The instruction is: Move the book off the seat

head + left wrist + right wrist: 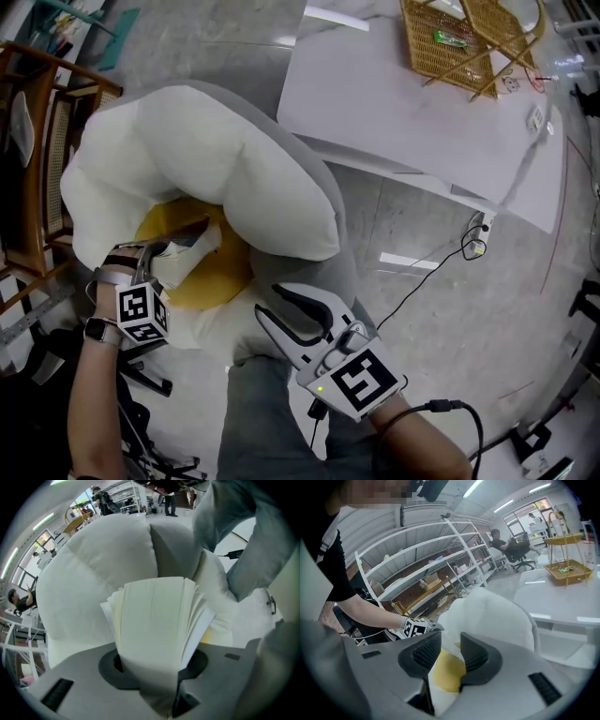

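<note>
I can't read any words, numbers or signs anywhere, not even on the book (154, 616).

We see a white counter (375, 94), a wicker basket (441, 56) on it, a black cable (467, 251) on the floor (487, 328), a wooden chair (39, 187) at left

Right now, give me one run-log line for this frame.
left gripper: fingers shut on book, pages fanned | right gripper: open, empty, facing yellow cushion | task: book not yet off seat
</note>
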`<state>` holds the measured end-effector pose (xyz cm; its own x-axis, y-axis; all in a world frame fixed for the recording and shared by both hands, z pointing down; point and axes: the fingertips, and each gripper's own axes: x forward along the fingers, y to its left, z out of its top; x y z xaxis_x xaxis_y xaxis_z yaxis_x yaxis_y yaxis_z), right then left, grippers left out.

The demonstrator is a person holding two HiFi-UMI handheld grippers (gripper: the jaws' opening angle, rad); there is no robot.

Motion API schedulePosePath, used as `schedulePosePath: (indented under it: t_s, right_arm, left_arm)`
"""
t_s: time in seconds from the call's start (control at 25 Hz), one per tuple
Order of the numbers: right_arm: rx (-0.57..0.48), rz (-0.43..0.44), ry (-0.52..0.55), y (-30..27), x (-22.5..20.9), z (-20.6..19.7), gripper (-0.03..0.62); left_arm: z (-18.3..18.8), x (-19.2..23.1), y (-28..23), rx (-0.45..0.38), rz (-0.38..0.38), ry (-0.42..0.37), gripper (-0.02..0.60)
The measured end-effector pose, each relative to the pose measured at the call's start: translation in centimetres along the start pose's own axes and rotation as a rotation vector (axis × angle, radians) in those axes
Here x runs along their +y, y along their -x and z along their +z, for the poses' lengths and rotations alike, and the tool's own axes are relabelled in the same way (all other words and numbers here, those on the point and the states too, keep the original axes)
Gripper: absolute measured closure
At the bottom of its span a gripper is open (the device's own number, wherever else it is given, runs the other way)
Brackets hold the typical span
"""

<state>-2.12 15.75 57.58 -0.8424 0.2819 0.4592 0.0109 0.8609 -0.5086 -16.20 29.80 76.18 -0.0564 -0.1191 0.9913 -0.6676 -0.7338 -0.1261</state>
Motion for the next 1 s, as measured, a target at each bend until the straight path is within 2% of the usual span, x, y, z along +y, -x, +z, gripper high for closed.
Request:
schedulePosePath:
  t_s: [0.08,0.28,0.56,0.8,1.0]
  right_arm:
    - [0.004,-0.005,0.031,0.2,0.3,0.1,0.479]
    - [-0.014,-0.040,0.028,1.6,0.2,0.9,0.479]
    - [-0.066,-0.083,0.032,4.0,-0.6,3.7,0.479]
    - [-0.137,-0.118,0.013,6.2,-1.9,6.1,0.479]
    - [-0.189,-0.159,-0.006,8.2,-3.6,7.2,0.479]
  left_arm:
    - [0.2,-0.4,1.8,0.004,0.011,-0.022,0.410]
    - [1.4,-0.5,6.7,-0.026,0.026,0.021,0.410]
    - [4.6,0.8,14.7,-0.075,0.062,0.072,0.410]
    - [7.9,1.8,21.0,-0.119,0.040,0.124,0.410]
    - [11.4,3.4,26.4,-0.177,0.060,0.124,0.410]
